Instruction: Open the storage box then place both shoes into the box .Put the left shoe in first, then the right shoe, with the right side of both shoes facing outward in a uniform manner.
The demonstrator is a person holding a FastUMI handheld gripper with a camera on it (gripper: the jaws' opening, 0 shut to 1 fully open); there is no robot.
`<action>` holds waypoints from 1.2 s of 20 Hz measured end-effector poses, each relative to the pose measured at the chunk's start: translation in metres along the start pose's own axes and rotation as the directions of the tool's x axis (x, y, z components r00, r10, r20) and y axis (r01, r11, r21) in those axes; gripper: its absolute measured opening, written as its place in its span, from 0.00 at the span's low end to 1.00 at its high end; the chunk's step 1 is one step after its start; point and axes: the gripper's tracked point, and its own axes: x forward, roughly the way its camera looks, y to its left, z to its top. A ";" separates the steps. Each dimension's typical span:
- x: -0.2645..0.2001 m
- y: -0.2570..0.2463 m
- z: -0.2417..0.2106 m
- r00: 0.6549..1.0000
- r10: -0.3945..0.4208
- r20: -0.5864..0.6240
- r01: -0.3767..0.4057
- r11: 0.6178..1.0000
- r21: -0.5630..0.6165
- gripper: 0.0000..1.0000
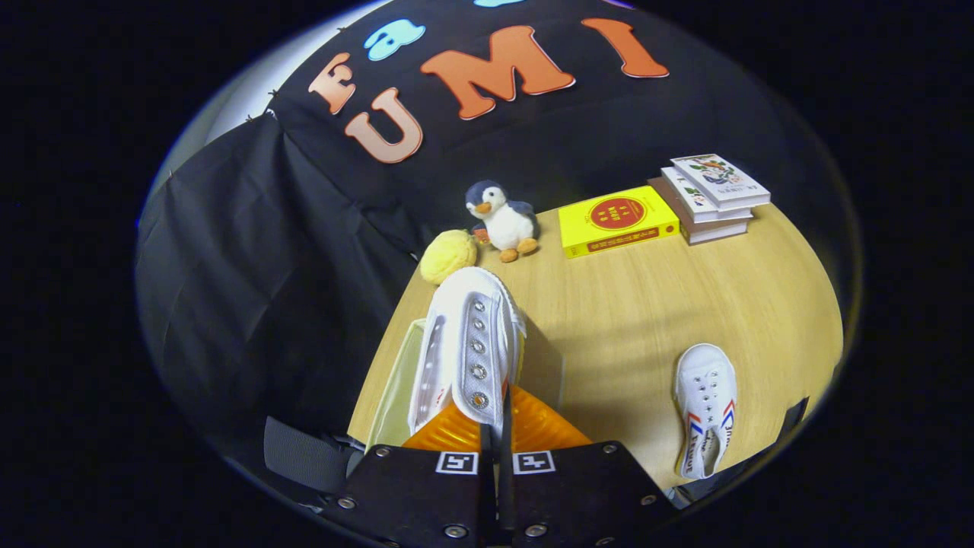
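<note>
The gripper (495,445) had its orange fingers (449,431) closed tight on a white shoe (468,342), held over the clear storage box (396,396) at the table's (647,304) edge. The second shoe (706,407) lay on the wood, well apart. Beyond stood a yellow plush ball (447,255), a penguin toy (502,219), a yellow book (616,221) and stacked books (711,198).

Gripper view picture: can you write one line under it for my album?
The gripper, shut on a white shoe, holds it over the storage box; the other shoe waits on the table.
</note>
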 end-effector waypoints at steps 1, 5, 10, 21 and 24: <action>0.008 0.009 -0.007 1.000 0.004 -0.021 -0.004 1.000 -0.014 0.02; 0.047 0.035 -0.036 0.992 -0.022 -0.128 0.020 1.000 -0.015 0.03; 0.091 0.042 -0.063 0.969 -0.106 -0.223 0.113 0.993 0.017 0.03; 0.114 0.066 -0.080 0.962 0.013 -0.272 0.010 0.996 0.085 0.35; 0.079 0.060 -0.058 0.975 0.065 -0.212 -0.056 0.997 0.048 0.52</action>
